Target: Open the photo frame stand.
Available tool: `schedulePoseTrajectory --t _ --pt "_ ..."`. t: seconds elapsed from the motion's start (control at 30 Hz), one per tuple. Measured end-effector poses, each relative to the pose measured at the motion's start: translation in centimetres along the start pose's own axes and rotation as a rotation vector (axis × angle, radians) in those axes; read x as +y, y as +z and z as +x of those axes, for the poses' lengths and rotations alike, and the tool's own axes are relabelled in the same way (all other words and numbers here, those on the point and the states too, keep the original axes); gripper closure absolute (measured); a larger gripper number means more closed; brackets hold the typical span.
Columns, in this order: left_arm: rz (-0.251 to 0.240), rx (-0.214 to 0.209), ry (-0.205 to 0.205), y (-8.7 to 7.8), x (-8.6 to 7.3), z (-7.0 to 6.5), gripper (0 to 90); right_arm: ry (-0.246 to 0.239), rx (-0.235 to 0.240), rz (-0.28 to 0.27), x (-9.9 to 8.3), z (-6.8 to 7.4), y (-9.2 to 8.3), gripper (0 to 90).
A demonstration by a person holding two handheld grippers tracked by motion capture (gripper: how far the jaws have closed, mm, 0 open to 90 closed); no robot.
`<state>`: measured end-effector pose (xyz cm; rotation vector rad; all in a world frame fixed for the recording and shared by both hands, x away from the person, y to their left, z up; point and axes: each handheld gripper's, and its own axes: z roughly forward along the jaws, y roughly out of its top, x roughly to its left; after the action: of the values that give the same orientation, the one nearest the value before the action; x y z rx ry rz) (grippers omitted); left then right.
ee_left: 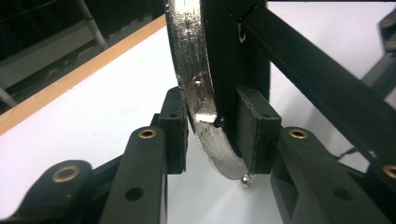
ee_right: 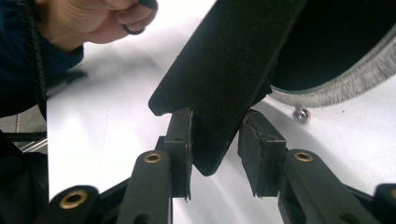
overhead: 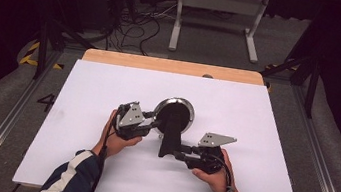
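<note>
High view shows the white surface (overhead: 98,166) with a wooden strip along its far edge, and one object near its middle: a pan (overhead: 174,114) with a silvery round rim and a flat black handle (overhead: 169,139) pointing back toward the person. Both hands come in from the near edge, each carrying tongs.

The left tongs (overhead: 153,122) meet the pan at its rim. In the left gripper view the shiny rim (ee_left: 196,93) stands between the two pads; the right-hand pad (ee_left: 257,130) lies against the dark inner side, while the other pad looks just short of the metal, so this grip is closing rather than firm. The right tongs (overhead: 181,155) sit at the handle's free end. In the right gripper view the handle (ee_right: 229,70) dips between the pads, one pad (ee_right: 181,140) touching it, the other (ee_right: 259,149) standing apart with a gap.

My judgement: both approaches are done, the pan is bracketed at both ends, and what remains is to squeeze fully and lift or carry it.

Whether the pan rests flat or is already tilted I cannot tell. A small metal ball (ee_left: 246,180) below the rim is hard to identify.
</note>
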<state>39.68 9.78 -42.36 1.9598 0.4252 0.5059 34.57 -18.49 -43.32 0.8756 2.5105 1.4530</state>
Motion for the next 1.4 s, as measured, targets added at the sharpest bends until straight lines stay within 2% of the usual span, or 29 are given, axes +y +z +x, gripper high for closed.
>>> schedulePoseTrajectory --t 0.1,0.27,0.4,0.47,0.7,1.0,1.03,1.07,1.1,1.13,1.27,1.4 --pt "-0.003 -0.038 -0.008 -0.3 -0.4 0.1 70.9 0.009 0.010 0.000 -0.2 -0.2 0.1 69.5" --pt "-0.002 -0.072 -0.012 -0.5 -0.6 -0.4 73.6 0.005 0.003 0.003 -0.2 -0.1 0.3 71.1" --pt "0.028 -0.116 0.003 -0.3 -1.0 -0.9 75.0 0.015 0.013 0.008 -0.4 -0.2 0.5 72.9" --pt "0.037 -0.119 0.016 -0.2 -1.0 -1.2 75.0 0.010 0.012 0.011 -0.4 -0.1 0.5 73.7" --pt "0.048 -0.133 0.016 -0.1 -1.2 -1.4 74.5 0.009 0.006 0.026 -0.6 -0.1 0.7 75.5" --pt "0.063 -0.140 0.020 0.1 -1.4 -1.4 73.9 0.011 0.006 0.033 -0.7 -0.2 0.8 76.1" --pt "0.078 -0.138 0.026 0.3 -1.5 -1.4 73.9 0.009 0.006 0.033 -0.7 -0.2 0.8 76.2" --pt "0.124 -0.127 0.045 0.7 -1.9 -1.5 74.4 0.008 0.006 0.033 -0.7 -0.1 0.8 76.4" --pt "0.124 -0.127 0.045 0.7 -1.9 -1.5 74.5 0.008 0.006 0.033 -0.7 -0.1 0.8 76.4" --pt "0.154 -0.128 0.043 1.3 -2.5 -1.5 74.5 0.008 0.006 0.034 -0.7 -0.1 0.8 76.6" --pt "0.173 -0.117 0.054 1.9 -2.8 -1.5 75.4 0.002 0.005 0.036 -0.7 -0.1 0.8 77.0" --pt "0.183 -0.072 0.078 2.1 -2.8 -1.7 76.9 0.001 0.003 0.038 -0.6 -0.2 0.8 77.5"
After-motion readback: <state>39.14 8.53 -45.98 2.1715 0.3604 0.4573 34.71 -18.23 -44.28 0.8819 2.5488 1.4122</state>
